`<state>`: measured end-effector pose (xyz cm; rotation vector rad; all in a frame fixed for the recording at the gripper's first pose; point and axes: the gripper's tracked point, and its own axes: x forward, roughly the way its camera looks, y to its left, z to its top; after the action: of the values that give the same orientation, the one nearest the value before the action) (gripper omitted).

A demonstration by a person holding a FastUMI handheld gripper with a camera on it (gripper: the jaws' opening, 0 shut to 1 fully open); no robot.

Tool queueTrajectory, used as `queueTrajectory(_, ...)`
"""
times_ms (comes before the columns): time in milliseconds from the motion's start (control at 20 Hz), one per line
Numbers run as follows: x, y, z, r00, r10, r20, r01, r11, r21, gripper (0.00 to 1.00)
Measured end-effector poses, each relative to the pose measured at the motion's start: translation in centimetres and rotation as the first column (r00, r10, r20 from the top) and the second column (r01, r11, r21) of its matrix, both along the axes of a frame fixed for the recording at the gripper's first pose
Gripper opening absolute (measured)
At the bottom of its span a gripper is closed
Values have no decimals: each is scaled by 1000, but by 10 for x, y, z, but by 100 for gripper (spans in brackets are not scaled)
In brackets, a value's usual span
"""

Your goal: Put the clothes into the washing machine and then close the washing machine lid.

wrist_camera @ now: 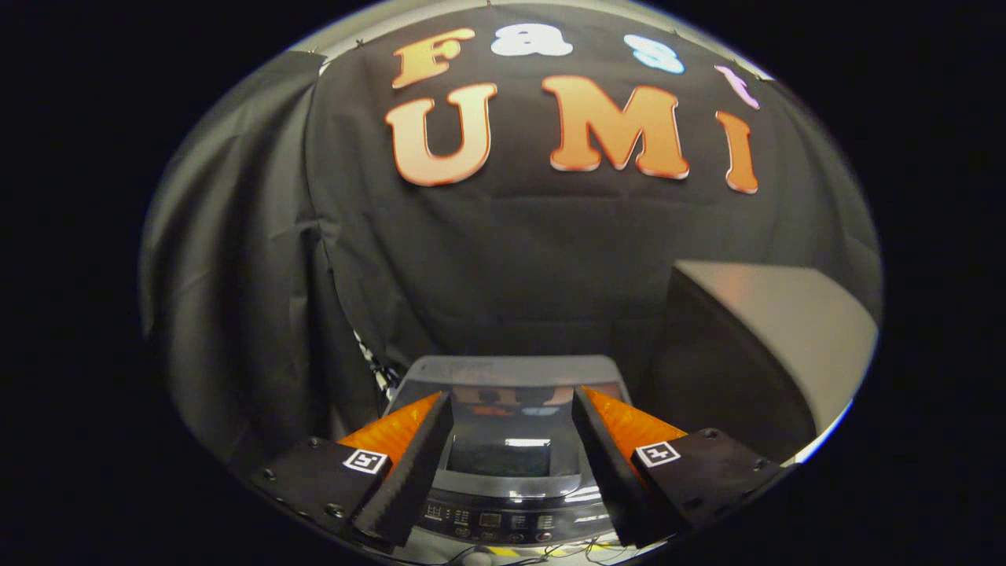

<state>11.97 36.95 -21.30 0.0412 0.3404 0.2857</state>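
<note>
The small grey washing machine (511,373) stands upright against the black cloth wall, seen between and beyond the fingers, its glossy dark lid (507,440) lying flat and closed above a row of buttons (491,523).

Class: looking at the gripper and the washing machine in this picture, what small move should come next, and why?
Probably lower the gripper toward the washing machine. Its fingers stand open and hold nothing, and the machine sits below and between them with its glass lid seemingly down. No clothes are visible, so I judge that approaching the lid to lift it is the sensible first step.
</note>
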Motion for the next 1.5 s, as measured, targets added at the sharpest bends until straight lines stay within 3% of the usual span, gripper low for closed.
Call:
queueTrajectory(300, -27, -73, 99, 976, -101, 192, 102, 995, 9, 98)
queueTrajectory(600, -84, -201, 177, 936, -214, 280, 201, 977, 74, 98)
queueTrajectory(1000, -137, -303, 201, 917, -223, 332, 199, 974, 103, 97)
queueTrajectory(1500, -152, -339, 206, 911, -204, 357, 182, 979, 94, 97)
